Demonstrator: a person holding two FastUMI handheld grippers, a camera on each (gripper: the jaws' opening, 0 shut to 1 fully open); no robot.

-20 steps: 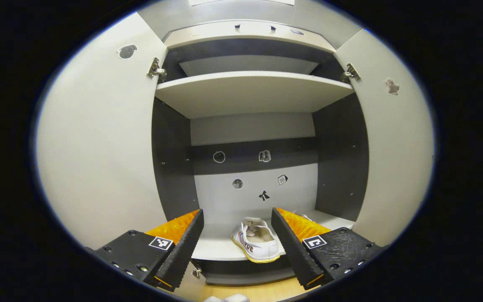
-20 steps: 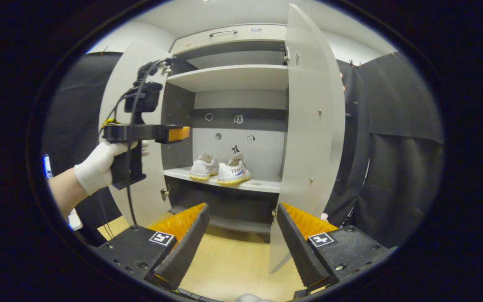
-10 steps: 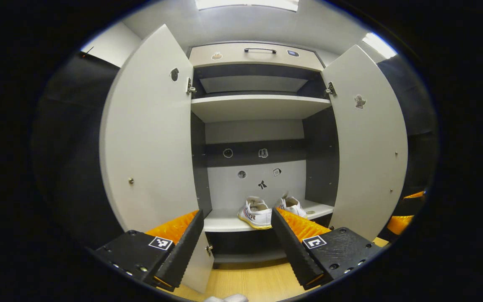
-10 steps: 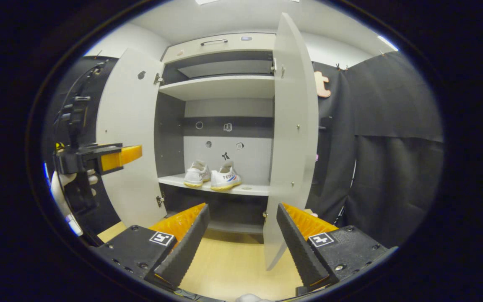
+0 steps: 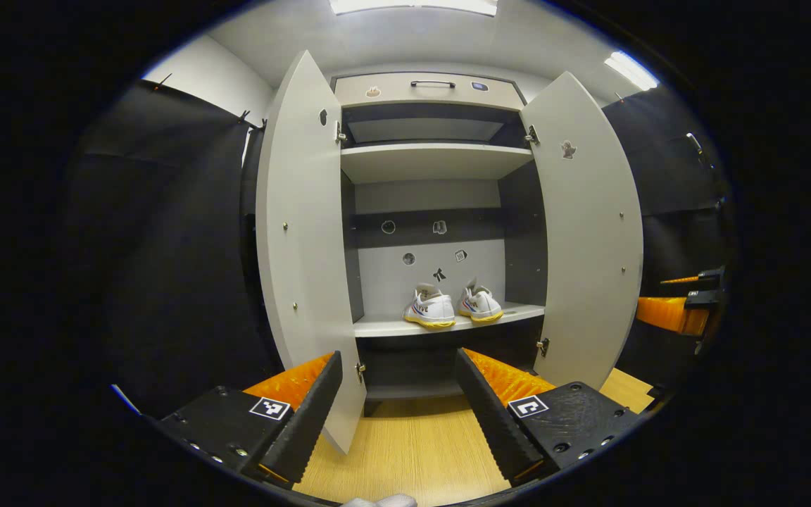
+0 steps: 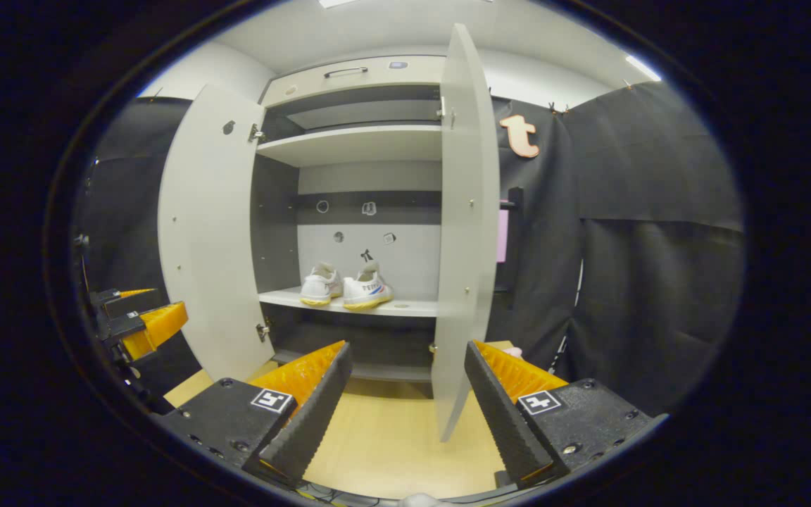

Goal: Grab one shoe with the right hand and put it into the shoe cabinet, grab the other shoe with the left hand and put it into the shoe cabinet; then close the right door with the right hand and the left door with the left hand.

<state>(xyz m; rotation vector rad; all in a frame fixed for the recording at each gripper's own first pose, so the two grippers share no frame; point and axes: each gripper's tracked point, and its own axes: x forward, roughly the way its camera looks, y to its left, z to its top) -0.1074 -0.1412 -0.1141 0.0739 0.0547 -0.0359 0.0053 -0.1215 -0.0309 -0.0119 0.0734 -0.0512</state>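
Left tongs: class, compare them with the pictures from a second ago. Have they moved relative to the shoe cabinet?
Yes. The left tongs have backed away from the shoe cabinet: it looks smaller now, with both doors fully in view.

Bright, even light from ceiling panels (image 5: pixel 412 5), sharp focus, strong fisheye bending at the edges.

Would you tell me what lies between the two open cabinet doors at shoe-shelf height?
In the left gripper view, two white shoes stand side by side on the lower shelf, between the left door and the right door.
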